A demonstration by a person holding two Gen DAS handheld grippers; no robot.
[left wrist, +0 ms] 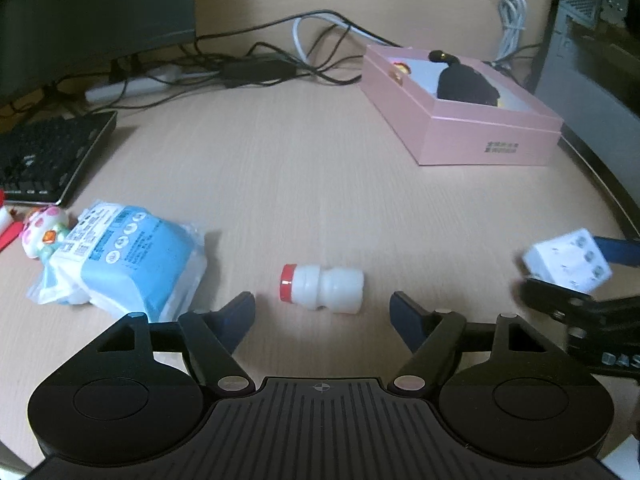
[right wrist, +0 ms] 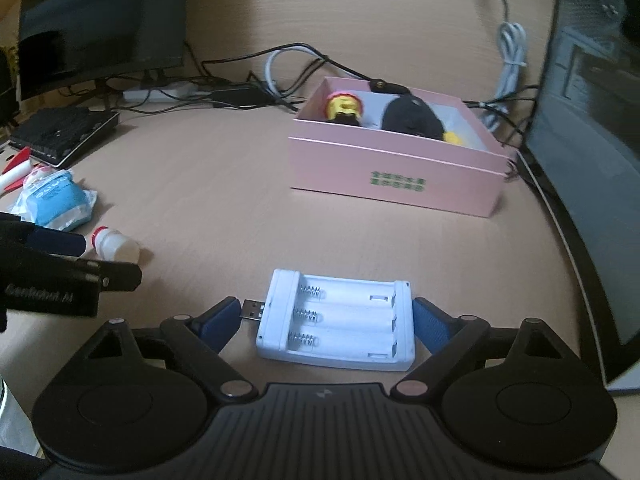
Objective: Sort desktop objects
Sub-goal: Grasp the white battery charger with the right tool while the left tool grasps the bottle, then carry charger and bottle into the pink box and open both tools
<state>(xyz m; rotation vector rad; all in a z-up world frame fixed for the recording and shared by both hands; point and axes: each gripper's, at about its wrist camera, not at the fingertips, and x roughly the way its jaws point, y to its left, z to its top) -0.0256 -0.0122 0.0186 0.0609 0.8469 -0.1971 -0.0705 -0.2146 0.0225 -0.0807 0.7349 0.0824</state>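
My left gripper point(left wrist: 322, 312) is open, its fingers on either side of a small white bottle with a red cap point(left wrist: 322, 289) lying on the desk just ahead. My right gripper point(right wrist: 330, 318) is shut on a white USB battery charger point(right wrist: 336, 318), held across the jaws with its plug to the left. The charger also shows at the right edge of the left wrist view point(left wrist: 568, 266). An open pink box point(right wrist: 396, 176) holds a yellow-and-red toy point(right wrist: 343, 109) and a black object point(right wrist: 410, 117). A blue tissue pack point(left wrist: 128, 264) lies left of the bottle.
A pink-spotted toy point(left wrist: 42, 232) lies beside the tissue pack. A black keyboard point(left wrist: 44, 156), a monitor point(left wrist: 92, 12), a power strip and tangled cables point(left wrist: 256, 68) sit at the back. A dark screen point(right wrist: 592, 184) stands at the right desk edge.
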